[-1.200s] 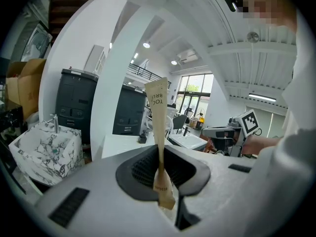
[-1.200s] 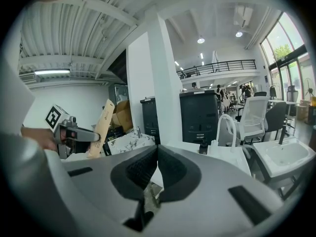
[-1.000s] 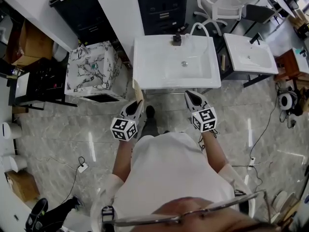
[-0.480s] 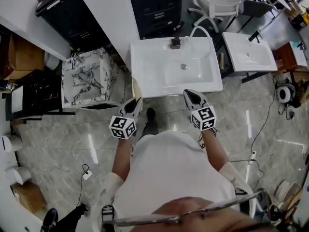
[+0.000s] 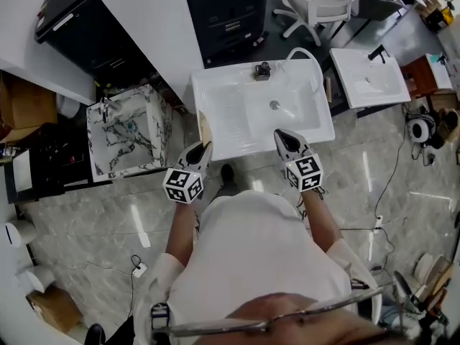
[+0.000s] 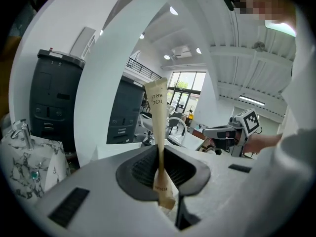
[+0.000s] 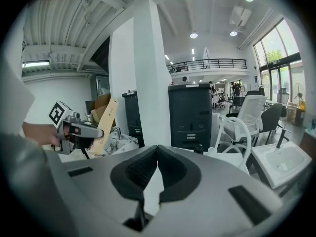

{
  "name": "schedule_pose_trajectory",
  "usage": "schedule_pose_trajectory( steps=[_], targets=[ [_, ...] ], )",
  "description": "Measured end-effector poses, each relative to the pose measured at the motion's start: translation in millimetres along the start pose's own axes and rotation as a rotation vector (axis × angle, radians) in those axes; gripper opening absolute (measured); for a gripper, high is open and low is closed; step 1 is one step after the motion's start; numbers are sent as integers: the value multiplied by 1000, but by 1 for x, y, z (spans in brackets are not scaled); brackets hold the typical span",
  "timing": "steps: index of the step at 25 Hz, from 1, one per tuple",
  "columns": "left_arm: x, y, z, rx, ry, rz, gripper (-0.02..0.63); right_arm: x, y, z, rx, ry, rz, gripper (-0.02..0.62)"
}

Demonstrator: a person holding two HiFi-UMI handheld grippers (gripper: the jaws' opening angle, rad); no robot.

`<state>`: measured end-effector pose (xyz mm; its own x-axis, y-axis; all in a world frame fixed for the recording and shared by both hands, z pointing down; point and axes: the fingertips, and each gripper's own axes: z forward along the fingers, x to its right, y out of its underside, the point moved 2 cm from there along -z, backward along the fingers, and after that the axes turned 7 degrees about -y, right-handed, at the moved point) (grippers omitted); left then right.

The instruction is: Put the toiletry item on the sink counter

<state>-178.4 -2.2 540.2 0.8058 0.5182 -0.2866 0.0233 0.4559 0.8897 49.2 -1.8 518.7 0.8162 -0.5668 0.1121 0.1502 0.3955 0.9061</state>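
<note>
The left gripper [image 6: 160,171] is clamped on a thin tan packet [image 6: 159,125]. The packet stands up straight between the jaws with its printed top in the air. The print may say toothbrush, but only part of it shows, so I can't be sure. The grip looks the same as a second ago. The right gripper [image 7: 157,163] has its jaws pressed together with nothing in them, and it is held beside the left one. What has changed is the place: the person has walked forward. A second ago both grippers were over the floor [image 5: 108,214], just short of the white sink counter [image 5: 223,99]. Now their tips reach over its front edge. In the head view the packet shows against the flat white part to the left of the bowl [image 5: 287,117]. The packet is not down yet; it is up in the air in the left gripper. The dark tap [image 5: 263,70] is at the back, past the bowl, and a marble sink [image 5: 126,131] stands off to the left. I think the walk-up is nearly done, so the next job is to lower the packet onto the flat part and let go.
</note>
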Motion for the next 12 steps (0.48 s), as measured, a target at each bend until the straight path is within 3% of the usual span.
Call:
schedule_pose_trajectory(
  steps=[12],
  targets=[
    [-56, -24, 60, -65, 125, 52, 34, 18, -18, 49, -26, 104, 34, 6]
  ],
)
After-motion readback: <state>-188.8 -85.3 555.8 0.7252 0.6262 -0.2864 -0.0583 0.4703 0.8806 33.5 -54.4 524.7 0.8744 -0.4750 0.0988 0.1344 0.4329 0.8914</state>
